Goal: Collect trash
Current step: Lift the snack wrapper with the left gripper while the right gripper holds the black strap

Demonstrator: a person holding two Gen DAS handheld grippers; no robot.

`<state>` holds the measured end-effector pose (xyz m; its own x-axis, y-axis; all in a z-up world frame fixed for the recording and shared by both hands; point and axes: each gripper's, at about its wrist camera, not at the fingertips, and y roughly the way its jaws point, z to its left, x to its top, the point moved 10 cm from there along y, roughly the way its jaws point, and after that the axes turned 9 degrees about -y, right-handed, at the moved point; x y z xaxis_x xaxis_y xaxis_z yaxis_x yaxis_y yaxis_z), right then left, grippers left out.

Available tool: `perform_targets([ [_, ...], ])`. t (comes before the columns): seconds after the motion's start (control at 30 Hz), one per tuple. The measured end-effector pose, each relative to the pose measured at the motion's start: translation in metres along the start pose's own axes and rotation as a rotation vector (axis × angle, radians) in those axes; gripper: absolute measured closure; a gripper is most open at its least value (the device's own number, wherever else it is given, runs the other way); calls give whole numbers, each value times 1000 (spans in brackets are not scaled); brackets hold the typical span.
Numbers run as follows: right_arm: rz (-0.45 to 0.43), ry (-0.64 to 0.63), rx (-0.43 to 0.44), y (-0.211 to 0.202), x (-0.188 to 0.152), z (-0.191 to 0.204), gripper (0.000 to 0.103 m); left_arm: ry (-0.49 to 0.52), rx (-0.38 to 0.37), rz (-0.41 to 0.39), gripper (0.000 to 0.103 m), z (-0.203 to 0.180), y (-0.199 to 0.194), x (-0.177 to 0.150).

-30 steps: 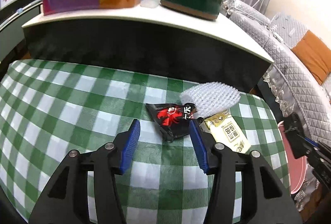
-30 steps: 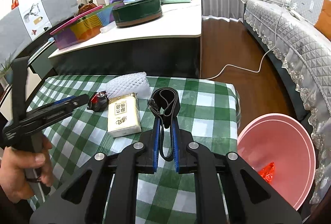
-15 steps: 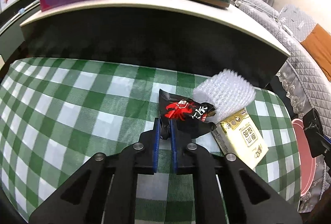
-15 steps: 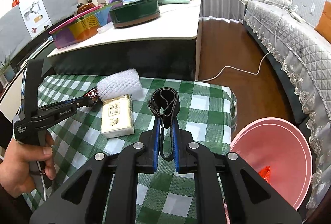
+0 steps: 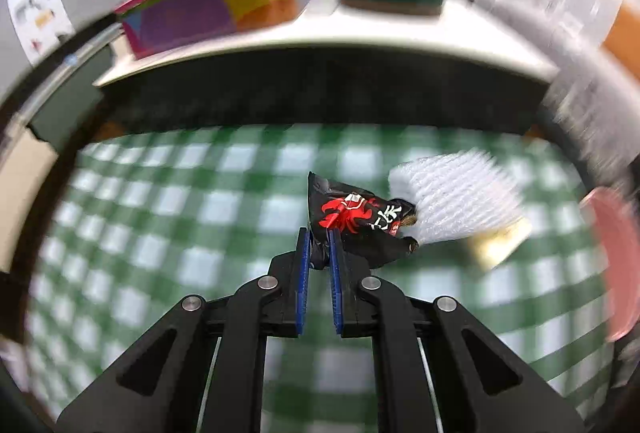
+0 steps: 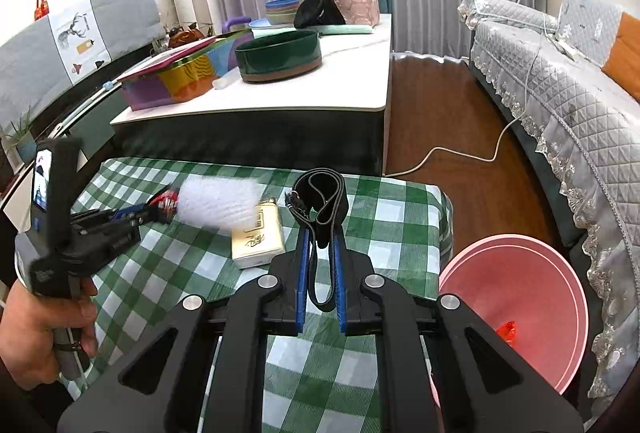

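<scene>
I have the black wrapper (image 5: 356,221) pinched by one corner in my left gripper (image 5: 319,245), just left of the white foam net (image 5: 456,201). My right gripper (image 6: 320,253) is clamped on a black strap (image 6: 320,201). The pink bin (image 6: 516,305) sits right of the table; a thin corner hold could slip, or the wrapper could drag the net along.

A low table covered with a green-and-white checked cloth (image 6: 168,257) carries a cream packet (image 6: 258,243) and a white foam net (image 6: 218,199), which overlaps the packet's far left corner. Behind it stands a higher white-topped table (image 6: 352,73) bearing a dark green round tin (image 6: 278,55) and a multicoloured box (image 6: 176,77). A pink basin (image 6: 516,273) rests on the brown wooden floor (image 6: 436,121) just beside the low table's right edge.
</scene>
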<state>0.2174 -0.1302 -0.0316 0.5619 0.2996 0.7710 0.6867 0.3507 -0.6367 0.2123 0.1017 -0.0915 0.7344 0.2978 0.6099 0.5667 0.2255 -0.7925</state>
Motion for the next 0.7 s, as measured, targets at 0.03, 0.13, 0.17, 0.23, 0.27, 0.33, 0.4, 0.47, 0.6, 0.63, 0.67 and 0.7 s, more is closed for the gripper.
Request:
perform_targets([
  [0.03,0,1,1,-2,0,1,91,-17,8,19,93,6,1,-3],
  [0.13,-5,0,7,-7,0,5,91,-67,46,47,93,33,2,-9],
  [0.17,-7,-2,9,-9,0,6,91,-69,60,53,93,37,3,-11],
  [0.23,-13,-7,11,-11,2,9,91,-86,78,69,93,49,4,-14],
  [0.27,-14,-9,12,-11,2,10,91,-94,85,72,93,54,4,-16],
  [0.33,-15,-11,16,-13,3,14,91,-117,98,75,93,66,2,-19],
  [0.4,-18,-12,19,-14,4,17,91,-156,82,78,93,77,-1,-25],
  [0.47,-21,-15,22,-15,5,21,91,-178,74,73,93,82,-3,-28],
  [0.6,-25,-17,26,-16,7,26,91,-175,120,-18,93,94,-22,-17],
  [0.63,-27,-18,26,-16,8,26,91,-166,113,-56,94,92,-29,-11],
  [0.67,-29,-20,26,-16,8,27,91,-160,70,-99,94,88,-37,-4],
  [0.7,-29,-19,26,-16,9,27,91,-141,-1,-139,93,75,-49,4],
])
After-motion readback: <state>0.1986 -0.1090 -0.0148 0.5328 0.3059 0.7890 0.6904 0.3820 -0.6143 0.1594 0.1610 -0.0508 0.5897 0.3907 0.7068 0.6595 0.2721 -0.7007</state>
